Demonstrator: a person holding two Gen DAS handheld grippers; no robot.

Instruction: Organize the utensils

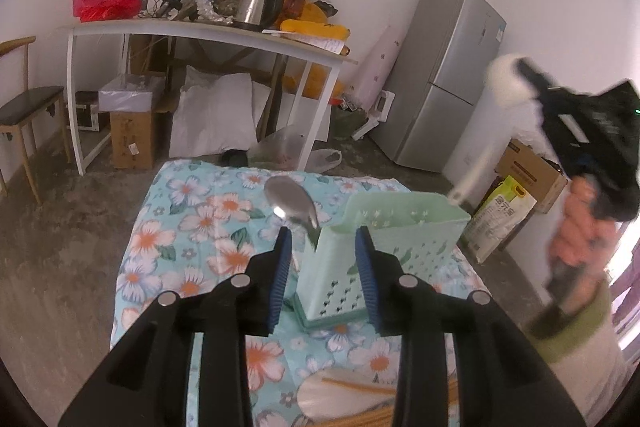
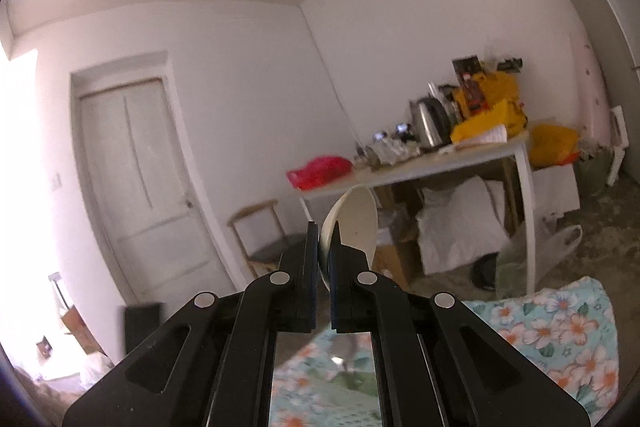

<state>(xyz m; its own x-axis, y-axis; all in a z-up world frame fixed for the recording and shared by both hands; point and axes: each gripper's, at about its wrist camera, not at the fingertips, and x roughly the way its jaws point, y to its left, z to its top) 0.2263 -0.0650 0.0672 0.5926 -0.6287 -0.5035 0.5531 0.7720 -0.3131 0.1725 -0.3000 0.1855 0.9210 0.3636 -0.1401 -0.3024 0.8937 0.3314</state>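
Note:
A pale green perforated utensil holder (image 1: 380, 251) stands on the floral cloth (image 1: 172, 239). A metal spoon (image 1: 294, 205) stands in its left compartment, bowl up. My left gripper (image 1: 324, 239) is open and empty, its jaws on either side of the holder's near left corner. My right gripper (image 2: 325, 235) is shut on a white ladle-like spoon (image 2: 354, 223). In the left wrist view that white spoon (image 1: 508, 83) hangs handle down above the holder's right rim. Wooden chopsticks (image 1: 360, 387) and a pale spoon (image 1: 332, 395) lie near the front edge.
A cluttered white table (image 1: 200, 31) with a kettle (image 1: 258, 3) stands behind. A grey fridge (image 1: 444, 75) is at the back right, cardboard boxes (image 1: 528, 171) and a bag on the floor to the right. A chair (image 1: 24, 107) stands at left.

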